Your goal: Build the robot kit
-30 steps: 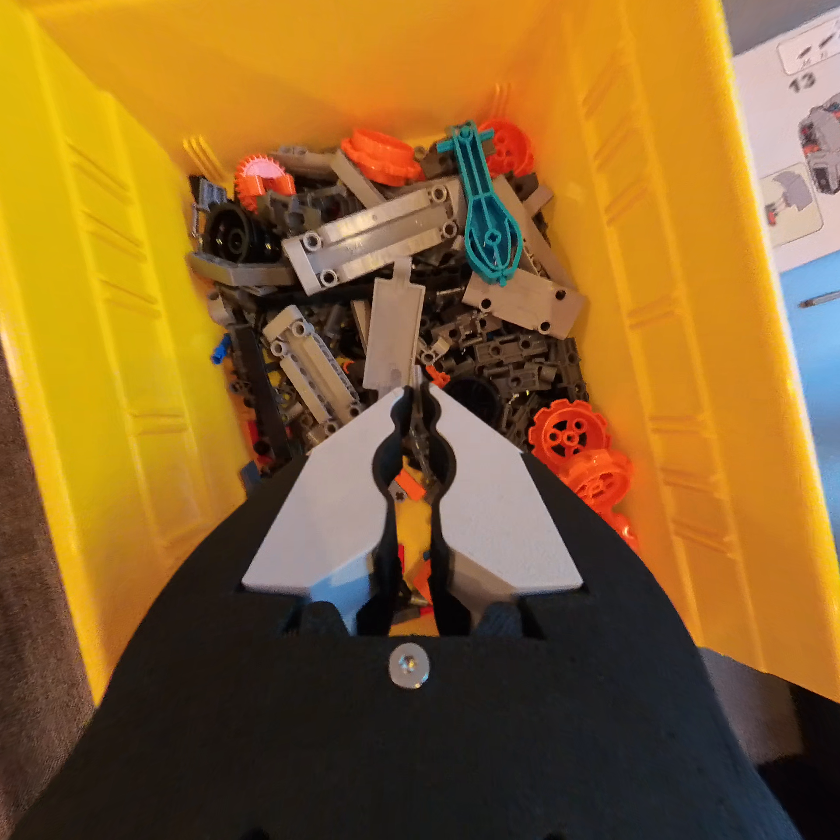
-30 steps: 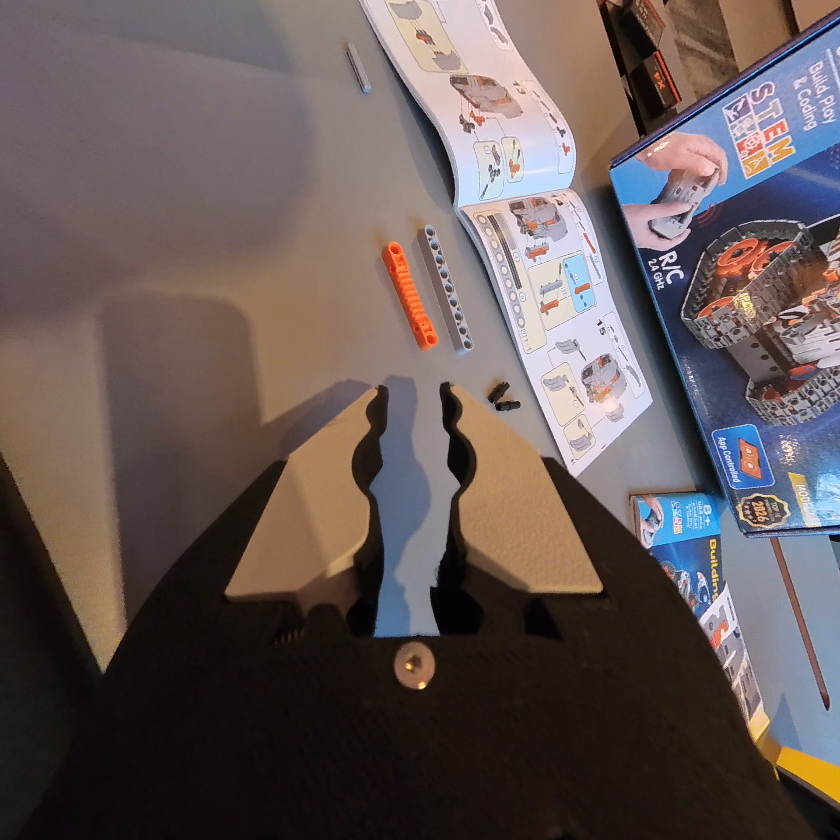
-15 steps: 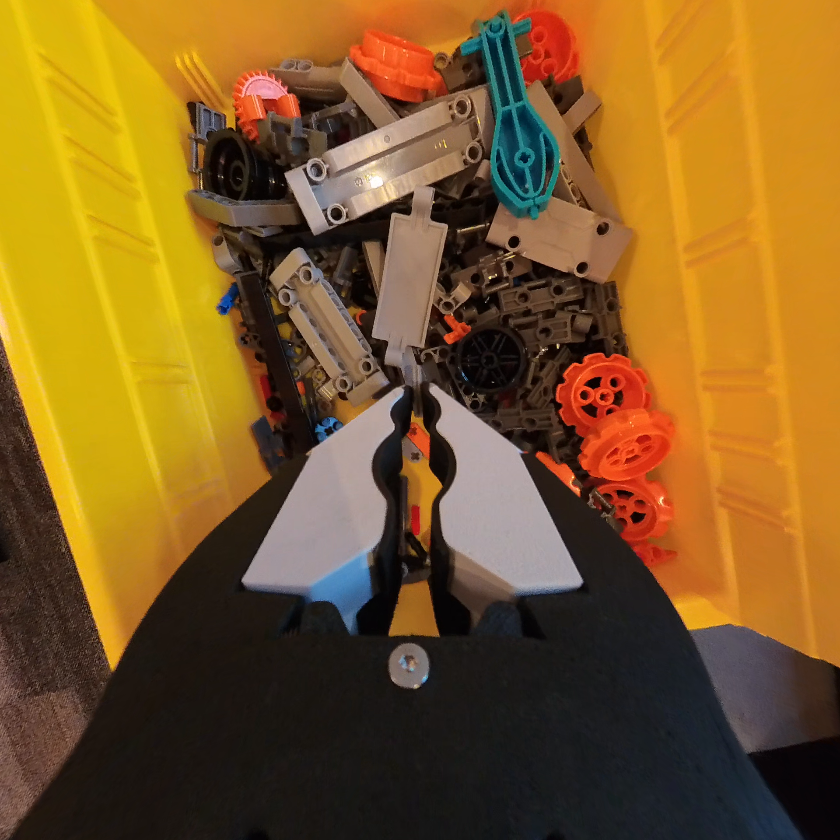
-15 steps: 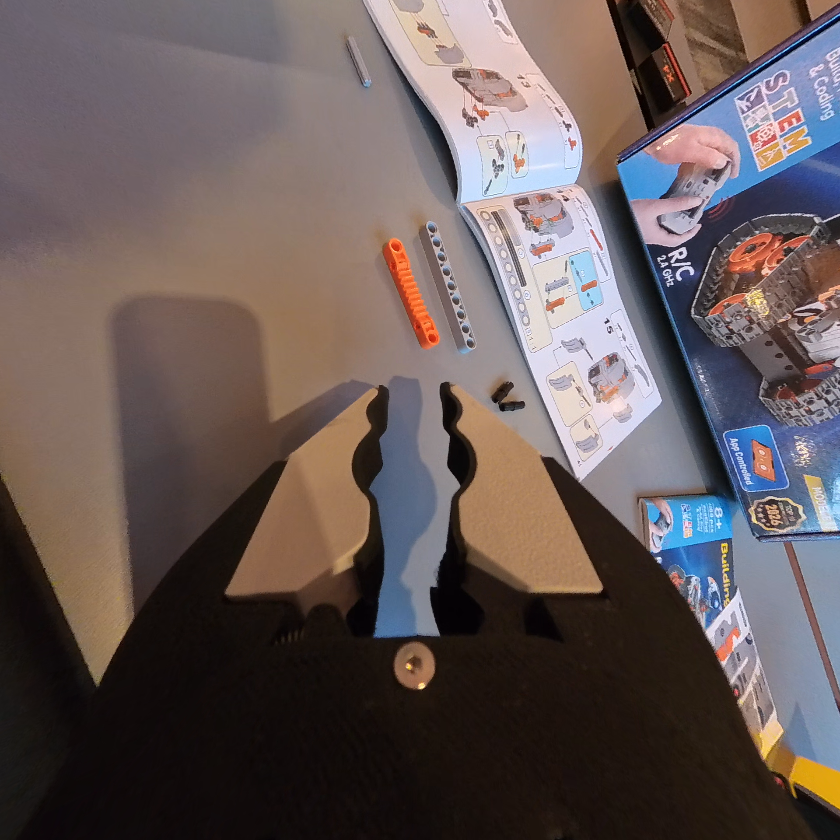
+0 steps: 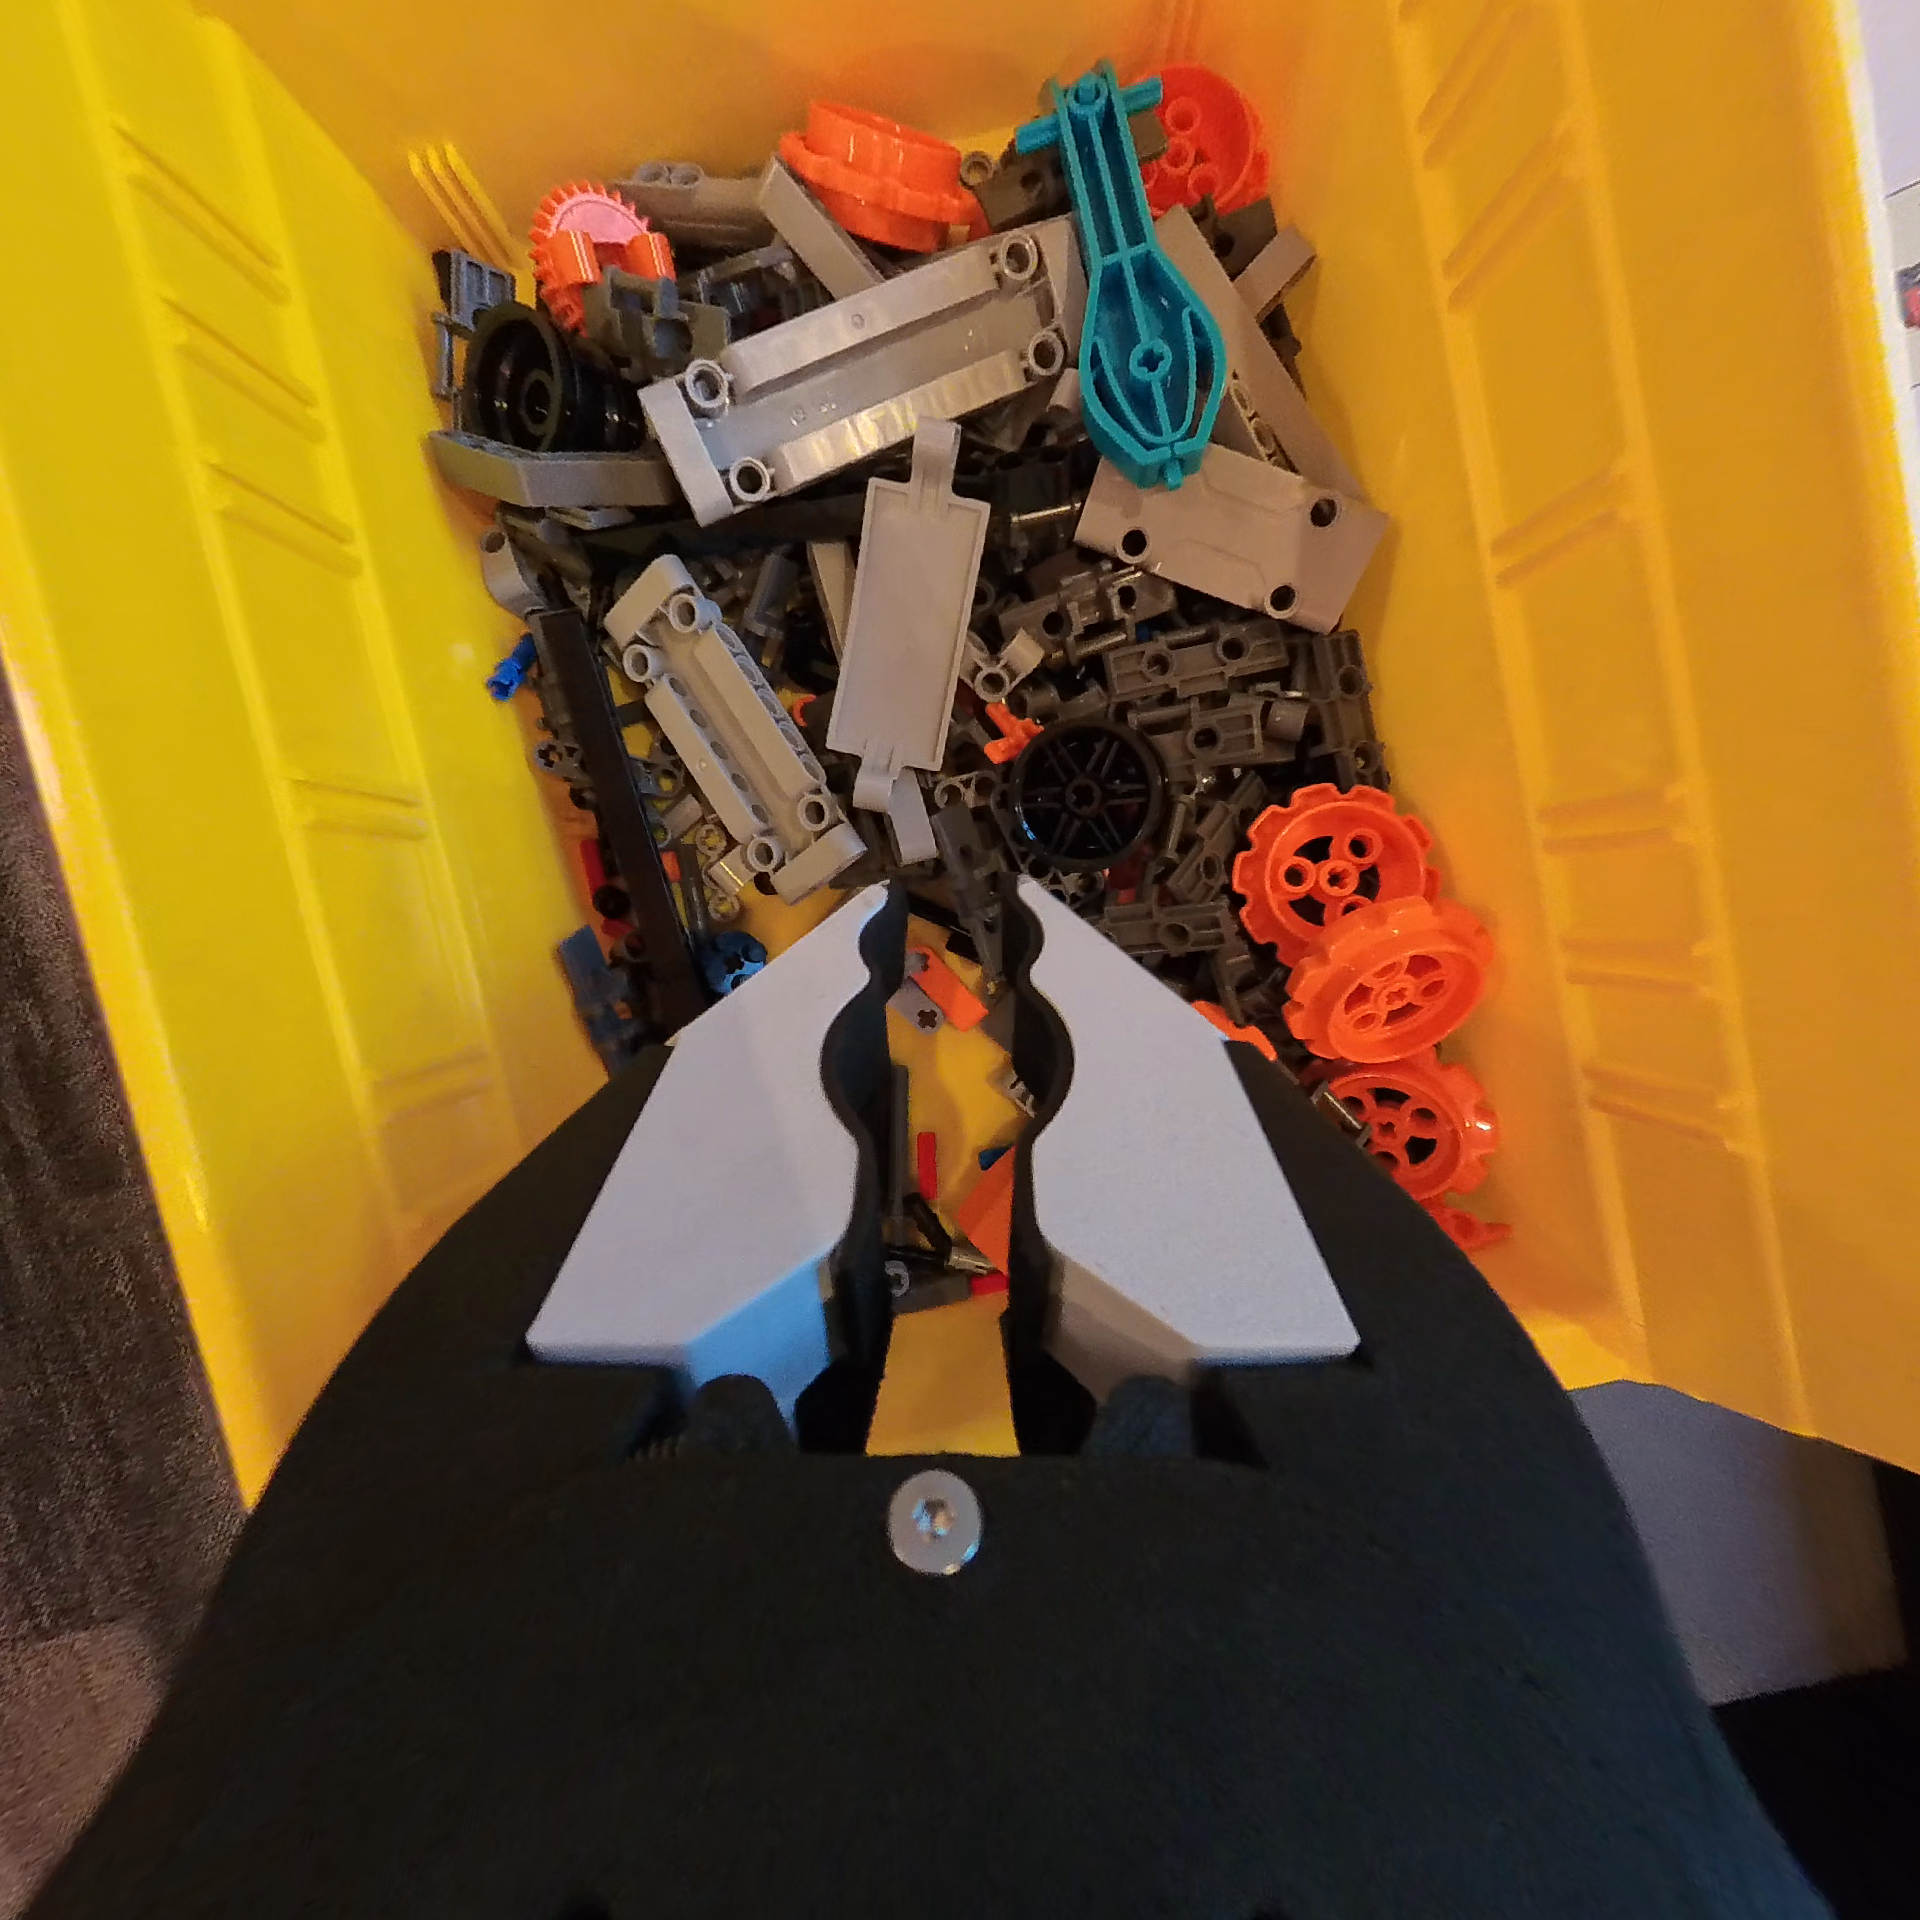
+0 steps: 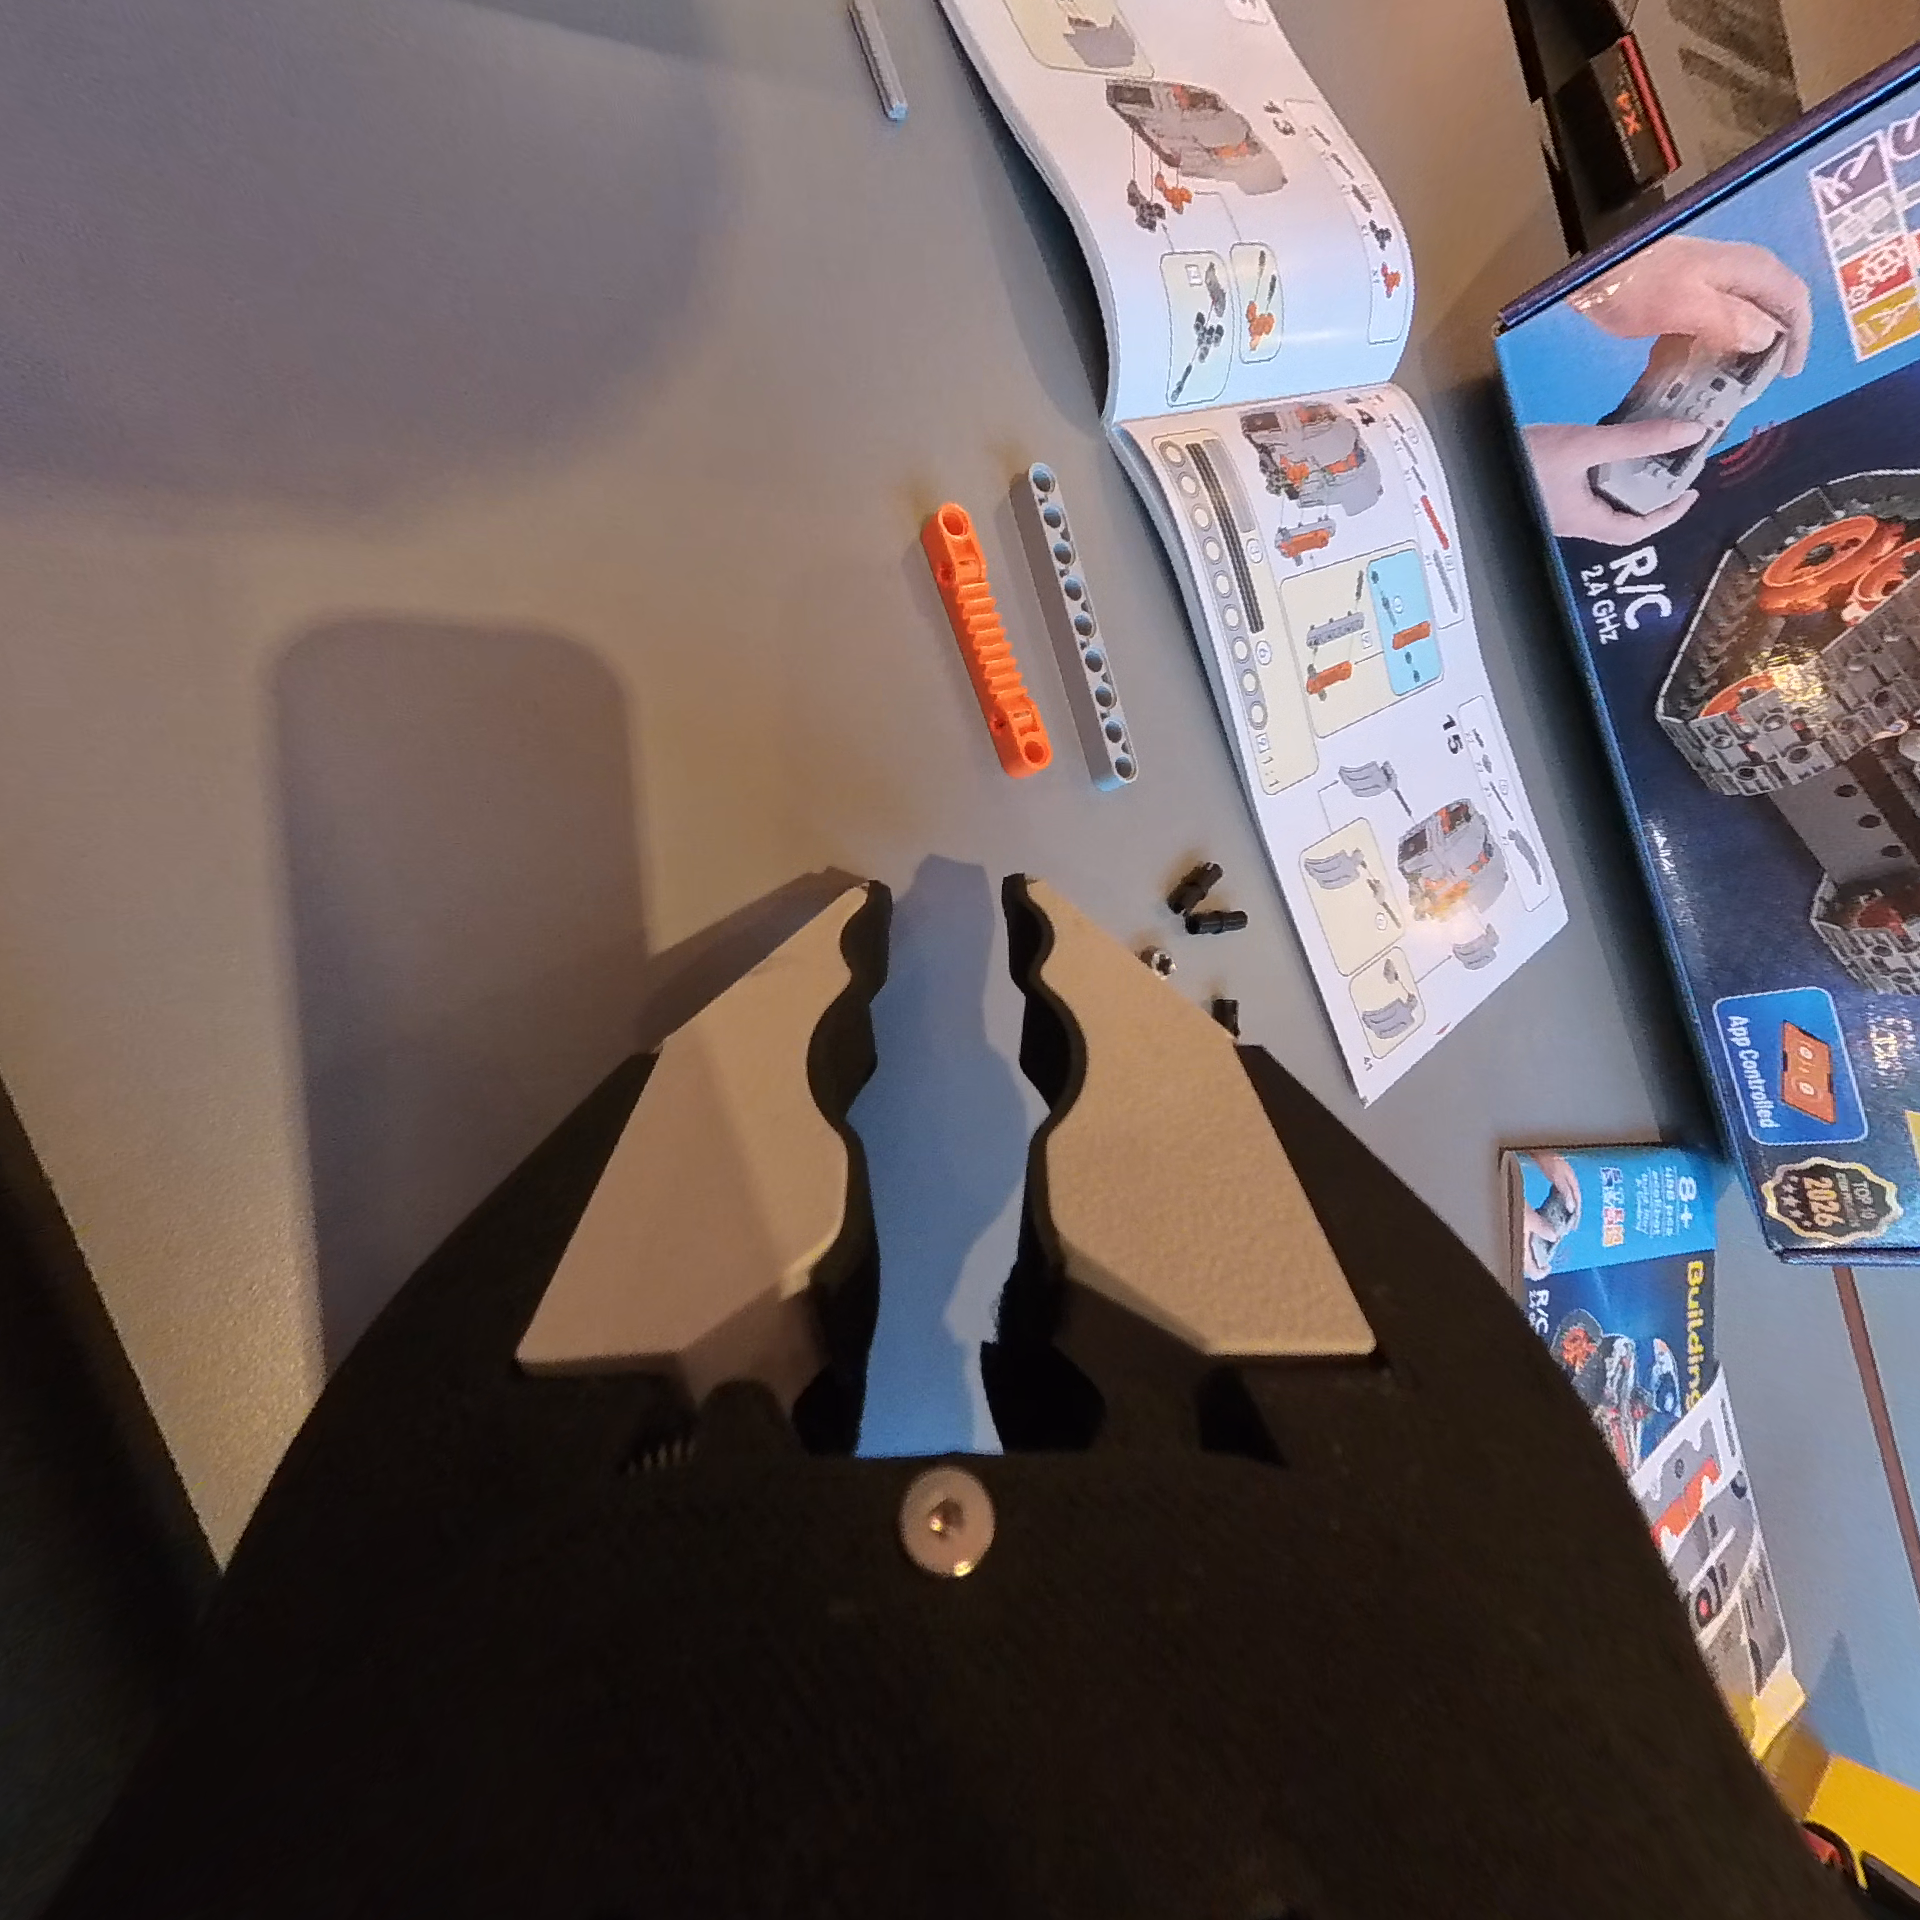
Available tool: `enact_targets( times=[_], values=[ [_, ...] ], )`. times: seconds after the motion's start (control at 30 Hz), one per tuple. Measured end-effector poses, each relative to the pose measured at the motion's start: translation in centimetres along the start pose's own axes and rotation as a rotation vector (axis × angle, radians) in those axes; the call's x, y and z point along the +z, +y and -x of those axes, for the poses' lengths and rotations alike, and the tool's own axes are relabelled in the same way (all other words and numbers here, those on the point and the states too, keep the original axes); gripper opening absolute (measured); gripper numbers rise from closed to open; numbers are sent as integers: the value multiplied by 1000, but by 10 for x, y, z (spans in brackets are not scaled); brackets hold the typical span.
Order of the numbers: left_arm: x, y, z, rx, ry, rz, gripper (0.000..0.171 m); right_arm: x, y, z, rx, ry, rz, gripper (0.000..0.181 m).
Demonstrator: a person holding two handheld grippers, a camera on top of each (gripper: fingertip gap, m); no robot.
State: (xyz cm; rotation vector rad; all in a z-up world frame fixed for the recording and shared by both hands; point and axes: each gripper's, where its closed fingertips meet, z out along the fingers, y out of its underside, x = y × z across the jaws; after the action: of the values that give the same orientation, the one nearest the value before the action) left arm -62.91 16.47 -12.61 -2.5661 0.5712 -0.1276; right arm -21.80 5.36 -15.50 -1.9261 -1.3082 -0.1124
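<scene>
Now my left claw (image 5: 948,904) hangs parted over the jumbled parts in the yellow bin (image 5: 260,623), where closing could snag several pieces at once, while my right claw (image 6: 943,894) hovers parted and empty above the grey surface (image 6: 468,364).

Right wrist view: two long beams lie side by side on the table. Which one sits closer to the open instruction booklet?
The grey beam, plain with a row of round holes. It lies between the orange beam, which has a ribbed middle, and the booklet.
</scene>
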Motion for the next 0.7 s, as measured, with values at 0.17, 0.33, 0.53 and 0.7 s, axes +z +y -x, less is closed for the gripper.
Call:
enact_targets(
  times=[0.17, 0.33, 0.53, 0.7],
  values=[
    [-9, -7, 2, -23, -21, -64, 12, 0, 2, -2, 9, 7, 10, 19],
    [-20, -13, 0, -21, -35, -118, 7, -3, 7, -17, 107, 44, 12, 19],
    [-26, -18, 0, -24, -42, -154, 7, -6, 6, -25, 149, 64, -4, 18],
    [-27, -19, 1, -32, -38, -166, 7, -5, 8, -24, 145, 63, 5, 18]
  ],
)
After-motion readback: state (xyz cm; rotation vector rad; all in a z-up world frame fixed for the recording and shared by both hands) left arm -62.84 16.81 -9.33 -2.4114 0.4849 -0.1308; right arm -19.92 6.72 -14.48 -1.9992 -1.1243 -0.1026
